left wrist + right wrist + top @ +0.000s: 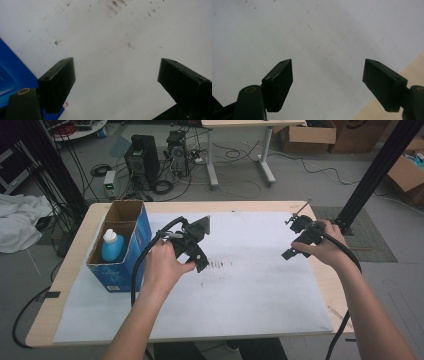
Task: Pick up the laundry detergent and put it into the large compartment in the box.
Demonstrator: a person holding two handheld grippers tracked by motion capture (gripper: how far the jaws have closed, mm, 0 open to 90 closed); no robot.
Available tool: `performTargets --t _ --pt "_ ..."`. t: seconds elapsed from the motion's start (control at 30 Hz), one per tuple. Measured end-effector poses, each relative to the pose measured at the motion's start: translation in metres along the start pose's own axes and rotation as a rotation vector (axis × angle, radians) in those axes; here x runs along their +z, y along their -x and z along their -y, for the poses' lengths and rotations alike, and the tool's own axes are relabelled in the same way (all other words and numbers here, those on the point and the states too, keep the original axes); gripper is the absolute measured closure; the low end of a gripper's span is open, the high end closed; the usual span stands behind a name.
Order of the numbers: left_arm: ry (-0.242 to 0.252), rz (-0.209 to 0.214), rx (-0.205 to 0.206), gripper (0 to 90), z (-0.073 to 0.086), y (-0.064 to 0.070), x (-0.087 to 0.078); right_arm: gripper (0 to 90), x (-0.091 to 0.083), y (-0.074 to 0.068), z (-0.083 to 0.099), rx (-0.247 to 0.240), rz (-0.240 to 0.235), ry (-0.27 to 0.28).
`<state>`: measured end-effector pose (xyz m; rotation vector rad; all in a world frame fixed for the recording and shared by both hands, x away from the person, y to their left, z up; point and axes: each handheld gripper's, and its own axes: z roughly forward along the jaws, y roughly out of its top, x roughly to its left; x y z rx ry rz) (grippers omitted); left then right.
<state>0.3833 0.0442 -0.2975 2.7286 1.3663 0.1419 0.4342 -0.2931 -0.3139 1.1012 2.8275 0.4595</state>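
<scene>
A blue cardboard box stands open-topped at the table's left, with a blue bottle with a white cap inside its near compartment. My left gripper hovers just right of the box over the white sheet; in the left gripper view its jaws stand wide apart, open, with nothing between them, and the box's blue wall is at the left edge. My right gripper is held above the sheet's right side, open and empty, near the wooden table edge.
Dark smudges mark the white sheet near the middle. Black cables trail from both grippers. A black frame post rises at the right rear. On the floor beyond the table are computer towers, cables and cardboard boxes.
</scene>
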Motion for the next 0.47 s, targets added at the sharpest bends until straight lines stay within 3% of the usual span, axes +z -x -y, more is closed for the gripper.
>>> performTargets --t 0.47 --pt "-0.007 0.010 -0.003 15.5 0.0010 0.0011 -0.0013 24.2 -0.0004 -0.0037 0.0002 -0.008 -0.002 0.001"
